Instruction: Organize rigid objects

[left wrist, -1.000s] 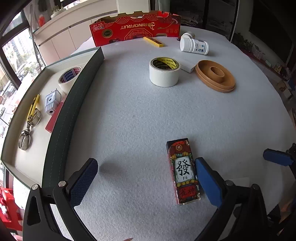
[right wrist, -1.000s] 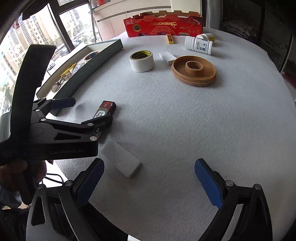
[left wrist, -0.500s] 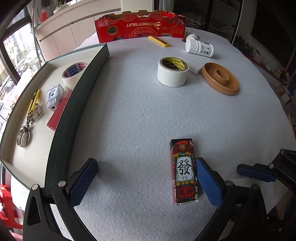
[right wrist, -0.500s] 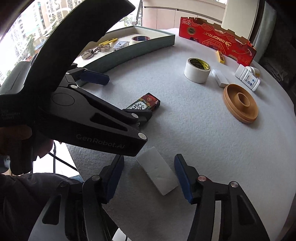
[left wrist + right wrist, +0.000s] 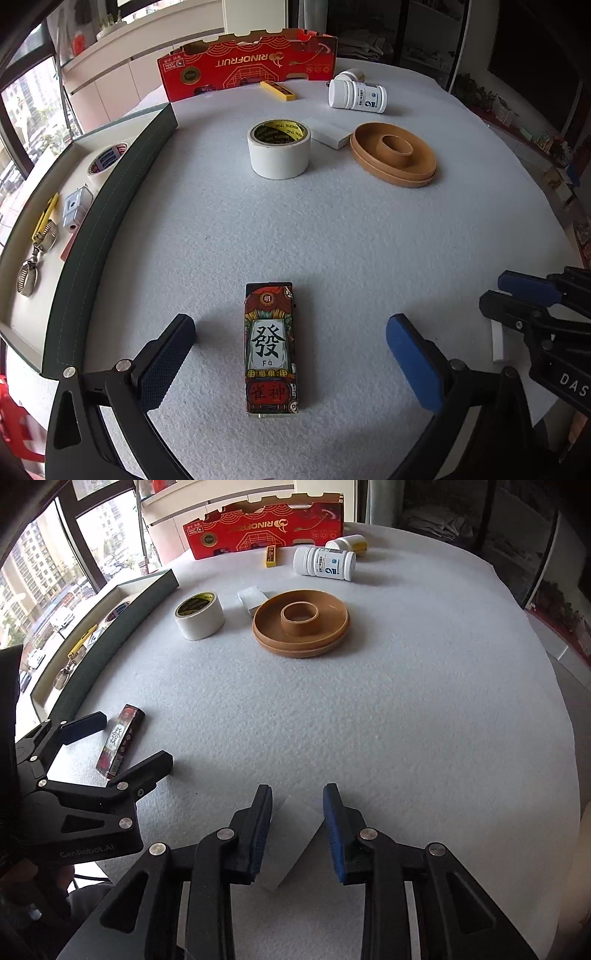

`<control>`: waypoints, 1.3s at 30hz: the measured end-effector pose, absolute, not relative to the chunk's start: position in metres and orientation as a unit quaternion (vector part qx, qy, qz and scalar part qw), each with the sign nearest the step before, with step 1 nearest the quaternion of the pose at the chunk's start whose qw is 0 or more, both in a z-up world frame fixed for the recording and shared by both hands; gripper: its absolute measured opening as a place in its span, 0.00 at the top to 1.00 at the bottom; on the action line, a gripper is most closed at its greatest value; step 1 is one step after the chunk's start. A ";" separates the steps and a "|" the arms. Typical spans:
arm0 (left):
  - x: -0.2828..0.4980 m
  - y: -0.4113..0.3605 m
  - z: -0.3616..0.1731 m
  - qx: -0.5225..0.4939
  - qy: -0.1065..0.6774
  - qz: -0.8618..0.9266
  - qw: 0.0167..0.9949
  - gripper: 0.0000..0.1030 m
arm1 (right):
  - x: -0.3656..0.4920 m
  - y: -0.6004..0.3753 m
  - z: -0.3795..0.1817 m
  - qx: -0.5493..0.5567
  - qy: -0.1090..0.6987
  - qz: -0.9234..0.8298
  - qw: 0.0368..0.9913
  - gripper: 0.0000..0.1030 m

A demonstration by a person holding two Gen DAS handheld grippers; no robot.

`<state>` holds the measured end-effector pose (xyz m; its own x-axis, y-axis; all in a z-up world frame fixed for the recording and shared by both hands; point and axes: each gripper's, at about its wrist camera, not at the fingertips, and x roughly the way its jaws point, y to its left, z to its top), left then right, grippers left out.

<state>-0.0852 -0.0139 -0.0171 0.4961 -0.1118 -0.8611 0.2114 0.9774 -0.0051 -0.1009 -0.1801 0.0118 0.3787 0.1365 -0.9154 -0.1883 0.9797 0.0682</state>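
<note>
On the white felt-covered table, near its front edge, the right gripper straddles a small white rectangular block that lies flat and askew between the blue-padded fingers. Its jaws have just been closing around the block; the pads stand just beside its corners, and whether they already press on it I cannot tell. To its left, the left gripper hovers with its fingers spread wide on either side of a red and black printed mahjong-style box, which lies flat on the felt, touched by neither pad.

Farther back sit a roll of white tape with a yellow-and-black core, a second white block just beside it, and a round tan wooden dish with a raised centre ring. Behind those, a white pill bottle lies on its side, with a yellow bar near a red cardboard carton standing at the far edge. Along the left side, a dark green-walled tray holds another tape roll, a small grey part, a yellow tool and metal hose clamps.
</note>
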 end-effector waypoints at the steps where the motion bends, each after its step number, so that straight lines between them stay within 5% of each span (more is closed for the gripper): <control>1: -0.085 -0.014 -0.017 0.050 0.493 -0.093 0.864 0.00 | -0.102 -0.177 0.012 -0.035 0.548 0.094 0.831 0.70; 7: -0.081 -0.017 -0.016 0.048 0.514 -0.083 0.852 0.01 | -0.103 -0.175 0.011 -0.042 0.544 0.090 0.833 0.70; 12: -0.084 -0.025 -0.011 0.058 0.518 -0.102 0.847 0.18 | -0.105 -0.176 0.011 -0.042 0.539 0.090 0.837 0.70; 15: -0.087 -0.029 -0.006 0.065 0.512 -0.115 0.849 0.47 | -0.107 -0.176 0.011 -0.031 0.537 0.080 0.839 0.70; 16: -0.088 -0.029 -0.005 0.065 0.512 -0.118 0.848 0.66 | -0.108 -0.176 0.011 -0.030 0.536 0.078 0.840 0.71; 17: -0.087 -0.028 -0.004 0.062 0.514 -0.123 0.847 0.75 | -0.109 -0.176 0.011 -0.030 0.535 0.076 0.841 0.71; 39: -0.094 -0.013 0.046 0.015 0.468 -0.167 0.868 0.75 | -0.100 -0.162 0.046 0.054 0.514 0.114 0.848 0.72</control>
<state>-0.0937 -0.0134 0.0462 0.5069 -0.2753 -0.8169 0.3031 0.9440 -0.1300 -0.0996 -0.1625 0.0461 0.4447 0.2492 -0.8603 -0.1386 0.9681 0.2087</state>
